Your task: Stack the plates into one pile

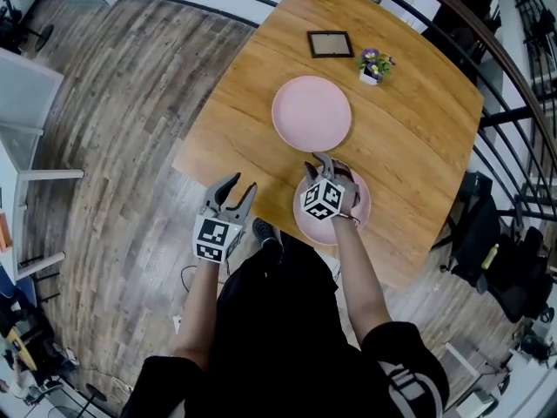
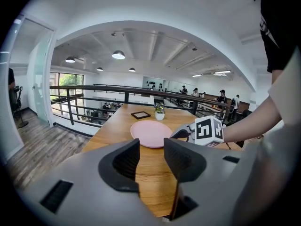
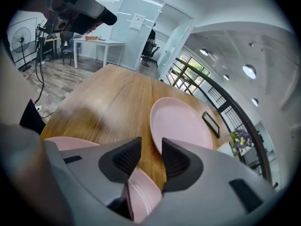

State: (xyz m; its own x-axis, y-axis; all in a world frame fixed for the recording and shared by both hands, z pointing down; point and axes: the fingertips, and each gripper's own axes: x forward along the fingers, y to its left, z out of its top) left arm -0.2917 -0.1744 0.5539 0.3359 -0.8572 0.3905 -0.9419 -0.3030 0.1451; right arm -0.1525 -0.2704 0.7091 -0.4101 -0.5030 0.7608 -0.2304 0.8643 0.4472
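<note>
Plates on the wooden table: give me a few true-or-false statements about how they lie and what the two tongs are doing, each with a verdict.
1. The far plate and the near plate lie side by side on the table, not stacked. True.
2. The left tongs grip the far plate. False: they are open and empty, short of the table's near edge.
3. The right tongs are over the near plate, with its rim between their open jaws. True.
4. The far plate rests on the picture frame. False: bare wood lies between them.
5. A flower pot stands beside the picture frame. True.
</note>
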